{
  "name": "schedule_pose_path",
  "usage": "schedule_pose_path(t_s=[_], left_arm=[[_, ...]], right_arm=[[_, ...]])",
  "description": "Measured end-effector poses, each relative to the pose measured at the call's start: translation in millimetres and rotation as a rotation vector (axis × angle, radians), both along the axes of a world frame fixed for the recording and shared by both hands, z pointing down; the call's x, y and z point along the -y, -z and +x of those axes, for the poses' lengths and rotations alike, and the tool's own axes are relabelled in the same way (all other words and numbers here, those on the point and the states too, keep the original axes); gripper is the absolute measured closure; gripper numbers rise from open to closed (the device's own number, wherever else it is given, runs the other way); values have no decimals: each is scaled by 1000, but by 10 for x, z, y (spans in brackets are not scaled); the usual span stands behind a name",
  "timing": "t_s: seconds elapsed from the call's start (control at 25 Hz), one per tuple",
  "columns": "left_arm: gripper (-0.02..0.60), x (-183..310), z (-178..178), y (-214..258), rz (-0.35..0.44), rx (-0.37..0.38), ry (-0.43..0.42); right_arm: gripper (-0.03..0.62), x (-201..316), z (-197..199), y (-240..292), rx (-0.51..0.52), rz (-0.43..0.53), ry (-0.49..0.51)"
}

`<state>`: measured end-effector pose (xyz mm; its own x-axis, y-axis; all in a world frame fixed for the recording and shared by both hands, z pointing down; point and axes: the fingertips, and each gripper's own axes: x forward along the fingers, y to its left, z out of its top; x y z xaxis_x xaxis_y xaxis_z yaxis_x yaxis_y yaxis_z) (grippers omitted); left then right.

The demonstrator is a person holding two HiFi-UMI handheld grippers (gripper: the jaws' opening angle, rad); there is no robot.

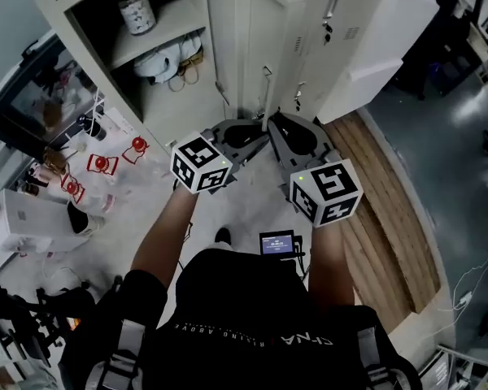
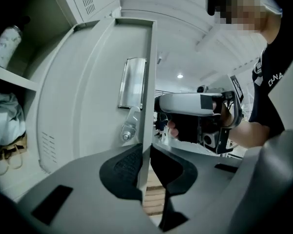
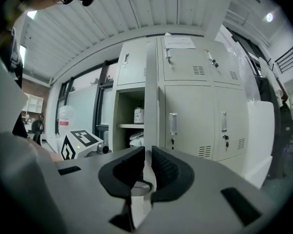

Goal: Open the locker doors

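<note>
The grey locker door stands ajar, with its recessed handle and lock on its face. My left gripper has both dark pads pressed on the door's free edge. The right gripper's white body shows just beyond that edge. In the right gripper view the same door is seen edge-on, and my right gripper is clamped on it too. From the head view the left gripper and right gripper meet at the door edge from either side.
The open compartment on the left holds a bottle and white cloth. Closed lockers stand to the right, then another door swung wide. Clutter lies on the floor at the left; a wooden strip runs on the right.
</note>
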<state>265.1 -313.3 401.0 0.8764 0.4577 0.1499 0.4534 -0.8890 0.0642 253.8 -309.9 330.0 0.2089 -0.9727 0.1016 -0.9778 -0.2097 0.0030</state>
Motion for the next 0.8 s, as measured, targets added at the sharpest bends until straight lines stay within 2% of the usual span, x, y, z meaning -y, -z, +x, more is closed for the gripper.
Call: schedule_pose_path(t_s=[0.2, 0.44, 0.8], left_arm=[[522, -52, 252, -17, 37, -16, -83], [523, -114, 589, 1, 52, -18, -121], [523, -129, 947, -28, 45, -4, -122]], right_arm=[[533, -1, 247, -48, -5, -4, -157], [534, -61, 562, -12, -38, -51, -335], [557, -73, 940, -74, 19, -62, -432]])
